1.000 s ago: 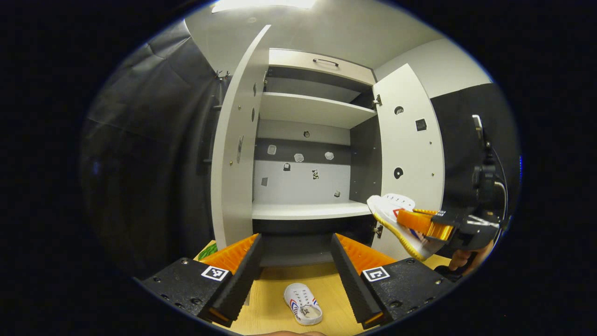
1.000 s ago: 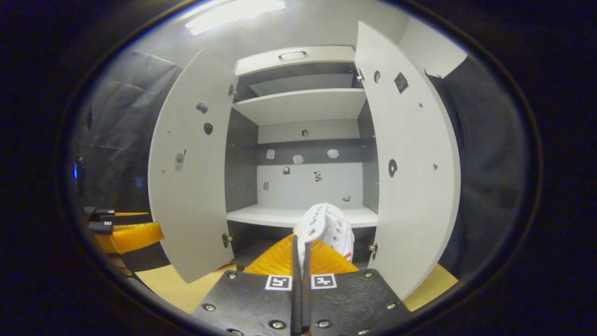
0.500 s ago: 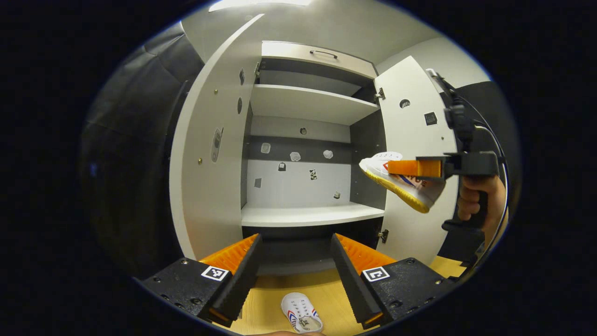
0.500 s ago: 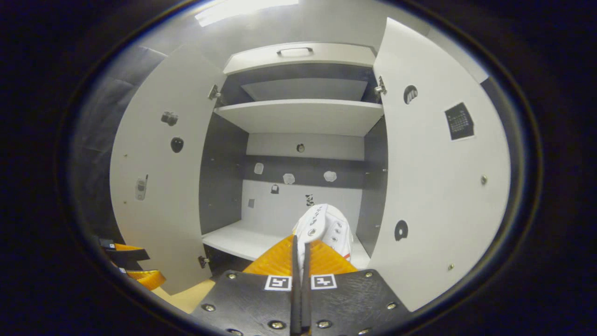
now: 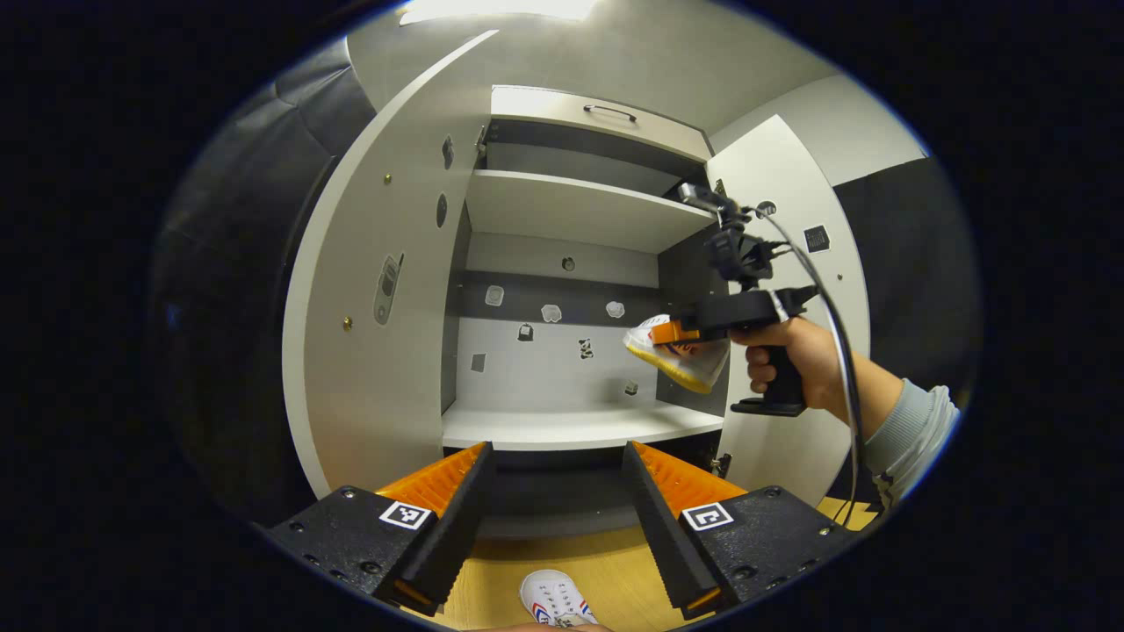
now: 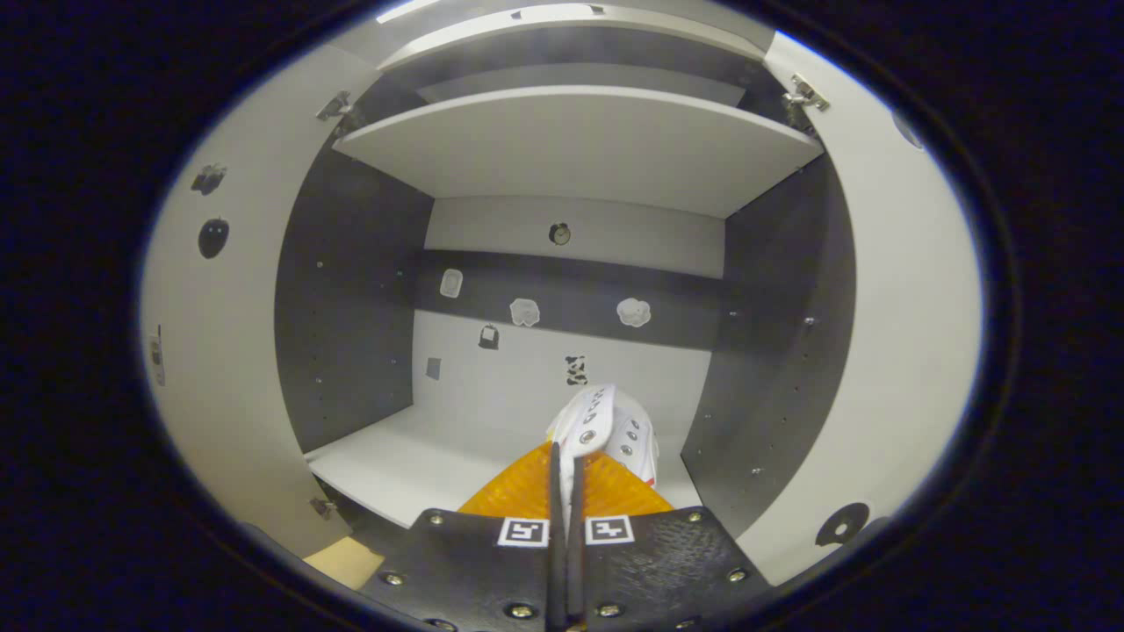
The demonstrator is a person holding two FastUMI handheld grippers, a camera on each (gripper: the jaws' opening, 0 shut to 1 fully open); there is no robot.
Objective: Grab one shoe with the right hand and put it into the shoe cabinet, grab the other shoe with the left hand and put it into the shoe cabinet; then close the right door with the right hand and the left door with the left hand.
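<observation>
Hovering low over the pale wooden floor, my left gripper hangs with its jaws spread wide and nothing between them; the second white canvas sneaker with red and blue stripes lies on the floor just below, waiting its turn. Ahead stands the white shoe cabinet with dark grey inner walls, both doors swung open, left door and right door.

Farther right, a hand in a pale sleeve carries my right gripper into the opening. Its jaws are pressed nearly together on the first white lace-up sneaker with a yellow sole, held above the white middle shelf, toe toward the back wall.

I judge the risk to be a thin pinch on the shoe's upper: it could twist or slip out before touching down. Releasing too high might let it tumble off the shelf's front edge, and drifting right could knock the dark side panel.

Dark cloth walls flank the cabinet; a ceiling light glows overhead.
</observation>
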